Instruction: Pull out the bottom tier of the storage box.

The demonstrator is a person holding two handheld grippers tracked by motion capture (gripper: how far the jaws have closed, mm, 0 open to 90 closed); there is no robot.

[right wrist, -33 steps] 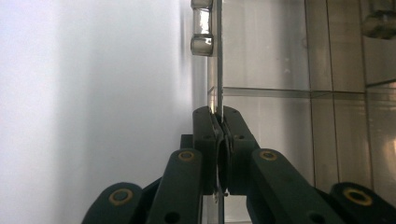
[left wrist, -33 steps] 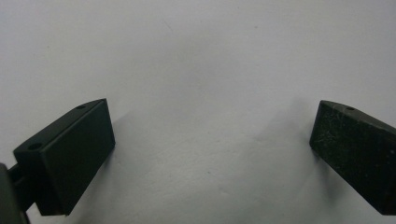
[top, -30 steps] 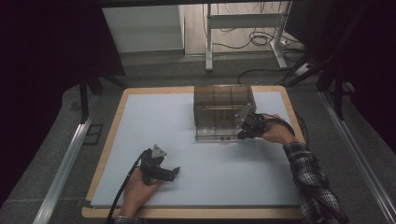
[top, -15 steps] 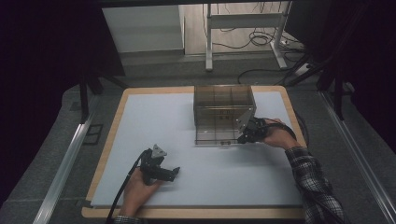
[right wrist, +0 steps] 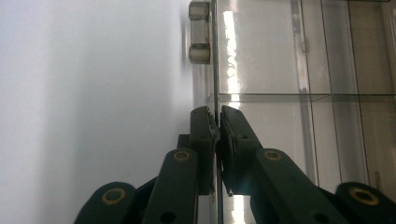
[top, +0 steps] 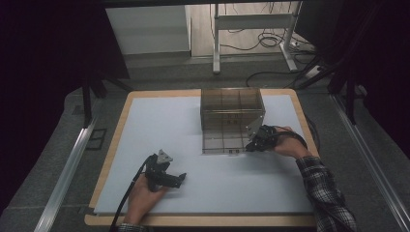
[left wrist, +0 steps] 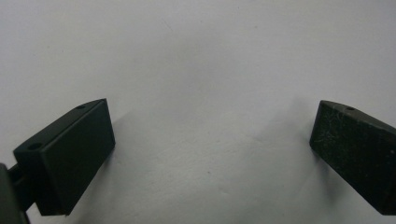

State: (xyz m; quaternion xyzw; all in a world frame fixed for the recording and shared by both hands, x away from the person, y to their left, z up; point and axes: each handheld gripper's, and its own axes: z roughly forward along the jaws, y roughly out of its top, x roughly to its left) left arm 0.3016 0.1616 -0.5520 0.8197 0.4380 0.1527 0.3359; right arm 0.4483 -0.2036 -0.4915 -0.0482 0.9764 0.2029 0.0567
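Observation:
A smoky clear plastic box (top: 232, 108) with inner dividers stands at the back middle of the white table mat (top: 159, 125). Its front panel (top: 223, 143) hangs open, low over the mat. My right gripper (top: 252, 143) is at that panel's right front corner. In the right gripper view, the right gripper (right wrist: 218, 116) is shut on the thin edge of the clear panel (right wrist: 261, 56), near a small clear knob (right wrist: 199, 32). My left gripper (top: 180, 179) rests near the front left of the mat. The left gripper (left wrist: 212, 154) is open over bare mat.
The mat lies on a wooden-edged table (top: 118, 140). Beyond the far edge are a desk frame (top: 216, 43) and floor cables (top: 270, 41). A metal rail (top: 67, 169) runs along the left side.
My right gripper has shifted slightly toward the table's front, still on the panel edge. The left gripper has stayed put.

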